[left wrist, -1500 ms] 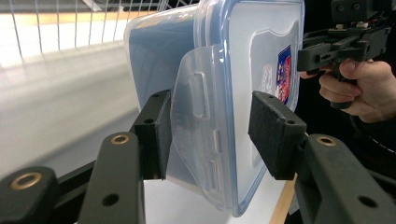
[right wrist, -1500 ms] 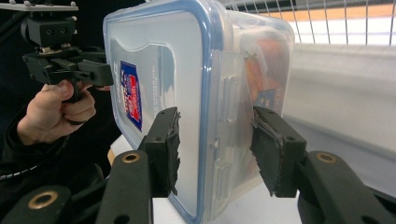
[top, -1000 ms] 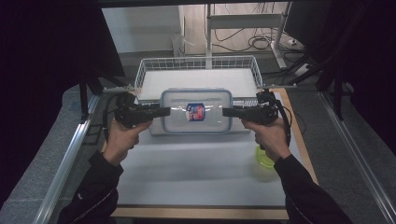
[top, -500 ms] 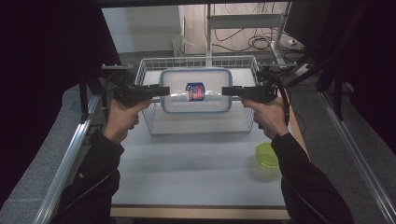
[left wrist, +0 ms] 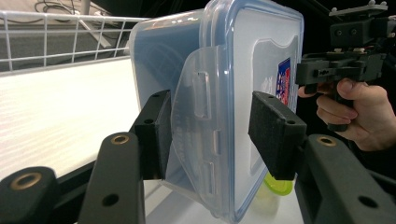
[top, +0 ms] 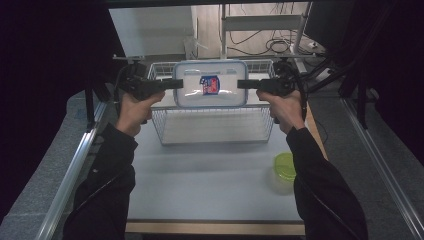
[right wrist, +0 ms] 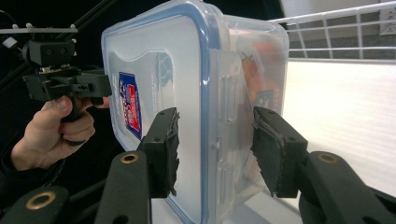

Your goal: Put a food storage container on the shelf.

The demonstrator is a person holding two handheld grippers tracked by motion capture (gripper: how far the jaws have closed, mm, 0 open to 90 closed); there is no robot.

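A: Clear lidded box (top: 210, 83), blue-rimmed, with a red-and-blue label (top: 210, 84) on the lid; held level in the air between both hands, above the near half of the wire basket (top: 215, 125), clear of the worktop (top: 210, 180).

B: Left gripper (top: 176, 83)?

A: At the box's left short end, pointing inward. Jaws partly closed, one pad under the base and one over the lid, straddling the end latch (left wrist: 201, 98). In the left gripper view, box (left wrist: 219, 107) standing on edge between the pads (left wrist: 275, 135); lid-side pad seemingly a sliver off the surface, contact not certain from that angle.

B: Right gripper (top: 245, 84)?

A: Mirror position at the right short end. Jaws partly closed across the box's thickness. In the right gripper view, box (right wrist: 205, 116) between the two pads (right wrist: 163, 149), one against the lid, one toward the base; orange contents dimly visible through the wall.

B: Support for the box?

A: Nothing beneath it but the two grips, one at each end.

B: Other items?

A: Small green-lidded tub (top: 285, 167) on the worktop, near the right forearm, well apart from the basket. Cables and a rack behind the basket, off the worktop.
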